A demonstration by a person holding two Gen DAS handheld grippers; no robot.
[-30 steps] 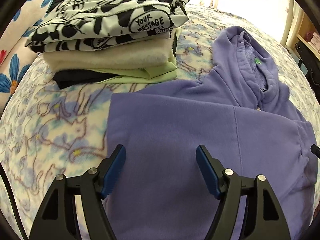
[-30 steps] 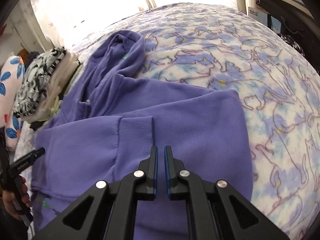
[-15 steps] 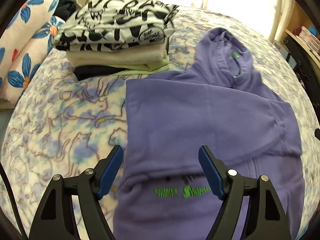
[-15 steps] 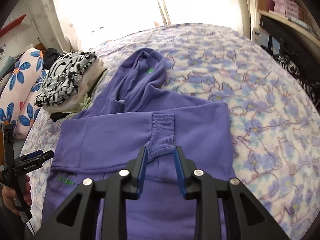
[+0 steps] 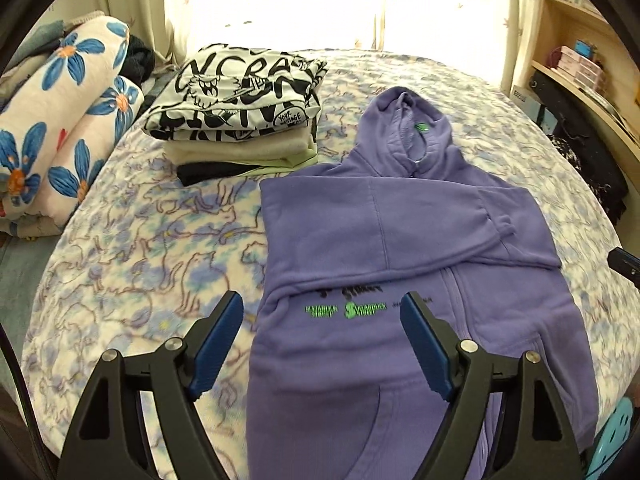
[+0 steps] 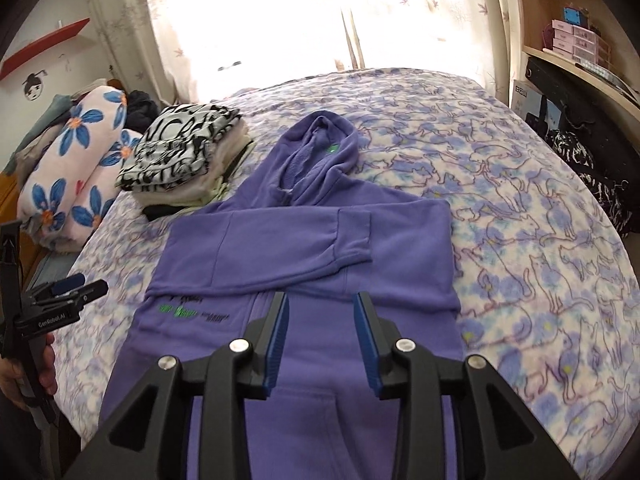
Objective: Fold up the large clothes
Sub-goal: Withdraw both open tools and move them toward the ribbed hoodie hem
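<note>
- Hoodie [image 5: 400, 240], purple, lies flat on the bed [image 5: 160, 248] straight ahead of both tongs, with its front facing up and a zip running down the middle.
- Left tongs [image 5: 322, 336] hover above the hoodie's left side, jaws wide apart and gripping nothing; green lettering shows between them.
- Right tongs [image 6: 322, 336] hover over the zip line near the pocket, jaws apart by a narrower gap, also empty.
- Long axis runs directly away from the tongs: hood [image 6: 320, 148] at the far end, hem at the near end, below both views.
- 1 sleeve [image 6: 280, 248] lies across the chest, at right angles to that axis, cuff on the right-hand side; the other sleeve appears tucked beneath it.
- Likely step: bring the hem up toward the hood to halve the body.
- Doing it well means each pair of tongs taking a near hem corner, pinching every layer, and lifting at the same pace so the fold line stays square to the zip.
- Sleeves should stay flat under the fold; a slow carry avoids dragging them askew.
- Stack of folded clothes [image 5: 240, 120] sits beyond the left tongs, just beside the hoodie's far left shoulder, the probable destination afterwards.
</note>
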